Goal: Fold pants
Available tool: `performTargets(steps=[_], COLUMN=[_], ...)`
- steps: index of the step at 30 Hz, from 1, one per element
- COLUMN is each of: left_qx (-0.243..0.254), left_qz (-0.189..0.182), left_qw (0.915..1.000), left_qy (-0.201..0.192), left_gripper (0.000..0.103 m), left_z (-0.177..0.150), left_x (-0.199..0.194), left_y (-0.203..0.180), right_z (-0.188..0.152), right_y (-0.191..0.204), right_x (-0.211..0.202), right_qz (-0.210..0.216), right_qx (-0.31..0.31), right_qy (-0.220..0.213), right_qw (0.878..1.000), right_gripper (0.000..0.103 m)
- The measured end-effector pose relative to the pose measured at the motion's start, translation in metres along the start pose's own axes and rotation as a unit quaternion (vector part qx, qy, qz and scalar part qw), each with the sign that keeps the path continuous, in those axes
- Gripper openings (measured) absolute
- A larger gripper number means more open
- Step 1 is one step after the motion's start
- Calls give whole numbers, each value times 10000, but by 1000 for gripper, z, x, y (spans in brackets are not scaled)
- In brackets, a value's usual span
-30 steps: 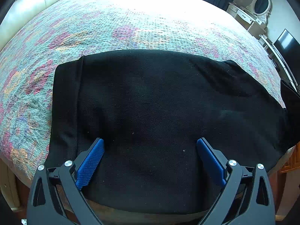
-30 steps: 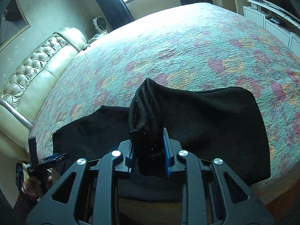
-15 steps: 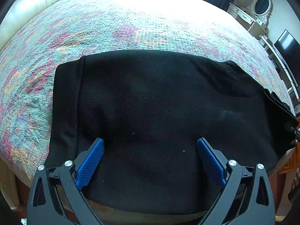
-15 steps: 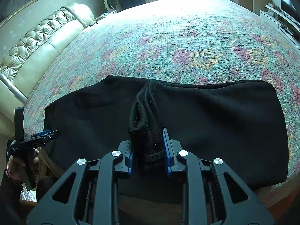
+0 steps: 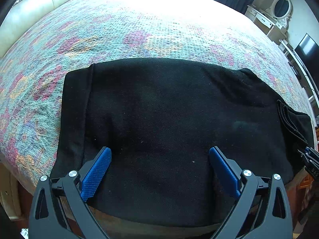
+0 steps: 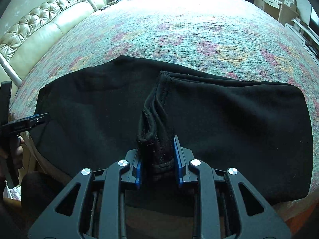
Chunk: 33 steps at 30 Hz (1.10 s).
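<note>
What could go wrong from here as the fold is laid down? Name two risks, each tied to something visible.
1. The right gripper pinches a bunched hem of the black pants; released now, it may land rumpled rather than flat.
2. The left gripper is open above the cloth, pinning nothing, so the lower layer could drag toward the bed edge.

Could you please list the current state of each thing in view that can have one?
black pants: folded, flat on the bedspread, near edge overhanging.
hem: bunched, pinched and raised off the pants.
left gripper: open, empty, above the pants.
right gripper: shut on the hem.
bedspread: spread flat.
</note>
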<state>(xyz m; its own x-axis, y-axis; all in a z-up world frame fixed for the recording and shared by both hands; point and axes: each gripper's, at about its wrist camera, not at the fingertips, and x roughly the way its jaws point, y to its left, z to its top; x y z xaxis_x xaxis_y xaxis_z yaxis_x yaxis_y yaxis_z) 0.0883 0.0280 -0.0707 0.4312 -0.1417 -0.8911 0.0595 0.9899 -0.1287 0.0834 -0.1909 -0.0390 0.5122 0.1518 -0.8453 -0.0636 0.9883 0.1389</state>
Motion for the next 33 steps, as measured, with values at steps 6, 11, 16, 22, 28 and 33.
performTargets(steps=[6,11,16,22,28,33], left_qx=[61,66,171,172,41,-69], left_qz=[83,146,169,78,22,-78], left_qw=[9999,9998,9991,9989,9990,9992], left_qy=[-29,-120,-348,-434,-456,-385], left_gripper=[97,97,97,97,97,97], left_z=[-1,0,0,0,4,4], left_x=[-1,-6,-17,-23,-23,-19], left_y=[-3,-4,-11,-14,-11,-10], right_z=[-6,-12,-14,7,40,21], right_y=[21,37,48,24,-87,-211], right_x=[5,6,0,-30,-82,-83], right_qz=[-58,43,173,1111,1071,1057], right_qx=[-392,-604,-633,60,1053,2472], right_qy=[58,129,117,-49,-795,-1028], right_qw=[9992,9981,9978,9938,9855,9577], right_gripper=[34,51,57,59,73,74])
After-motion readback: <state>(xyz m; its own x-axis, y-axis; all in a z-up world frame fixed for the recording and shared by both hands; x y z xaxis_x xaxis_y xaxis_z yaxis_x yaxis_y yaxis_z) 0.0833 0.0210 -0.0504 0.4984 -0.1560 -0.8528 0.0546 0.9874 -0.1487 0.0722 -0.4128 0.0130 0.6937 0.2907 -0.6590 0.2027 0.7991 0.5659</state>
